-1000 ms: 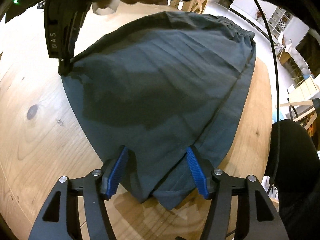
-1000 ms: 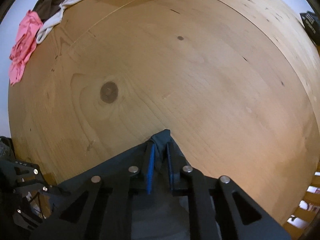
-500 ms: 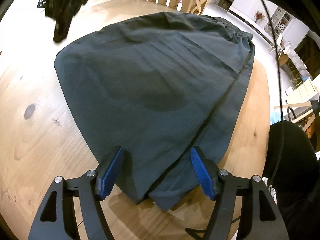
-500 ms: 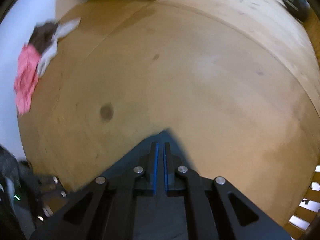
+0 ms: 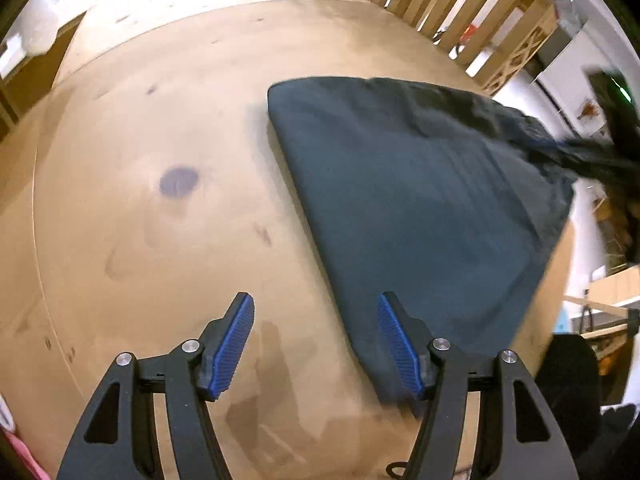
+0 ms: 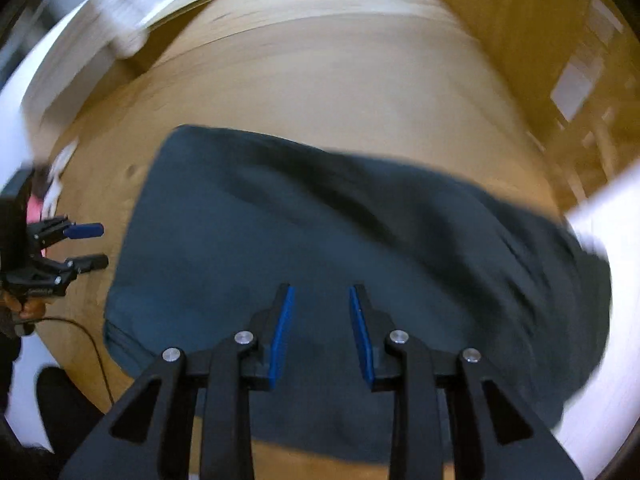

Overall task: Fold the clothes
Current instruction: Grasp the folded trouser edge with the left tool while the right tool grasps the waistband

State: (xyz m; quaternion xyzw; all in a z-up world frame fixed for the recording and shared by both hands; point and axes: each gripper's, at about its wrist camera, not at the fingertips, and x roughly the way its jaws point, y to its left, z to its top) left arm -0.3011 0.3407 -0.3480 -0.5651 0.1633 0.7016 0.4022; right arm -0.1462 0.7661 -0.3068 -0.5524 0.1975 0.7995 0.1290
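A dark blue-grey garment lies folded on the round wooden worktop, its straight folded edge running from the far middle toward the near right in the left wrist view; no brand, label or writing can be read on the cloth or the tools; the left hand-held gripper hangs over bare wood just beside that edge, its blue-padded jaws spread wide and holding nothing, the right-side pad close over the garment's near corner; the right hand-held gripper hovers above the middle of the cloth, jaws parted to a moderate gap and empty; its view is heavily blurred, so creases and the far rim are hard to make out; a dark knot marks the wood left of the garment; a slatted wooden fence stands beyond the worktop; a strip of pink cloth shows at the lower left edge; a black cable trails near the left gripper in the right wrist view
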